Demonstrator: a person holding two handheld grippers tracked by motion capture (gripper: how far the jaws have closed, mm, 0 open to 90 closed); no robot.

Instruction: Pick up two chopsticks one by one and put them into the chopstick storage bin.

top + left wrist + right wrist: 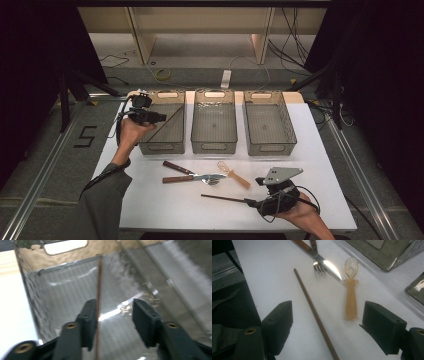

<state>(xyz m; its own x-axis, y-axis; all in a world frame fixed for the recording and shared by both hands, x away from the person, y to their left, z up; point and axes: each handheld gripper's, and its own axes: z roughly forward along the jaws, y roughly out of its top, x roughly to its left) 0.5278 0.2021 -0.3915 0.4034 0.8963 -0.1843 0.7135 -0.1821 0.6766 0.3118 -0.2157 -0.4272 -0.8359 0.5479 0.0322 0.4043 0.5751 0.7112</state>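
Brown chopstick (99,285) leaning in the left basket (162,129), my left gripper (113,315) parted beside it – second chopstick (314,315) on the table (150,200) between my right gripper's (327,327) spread jaws, amber spoon (350,300) close by – high view adds two more baskets.

left claw (159,118): jaws apart, raised | right claw (248,202): jaws apart, low
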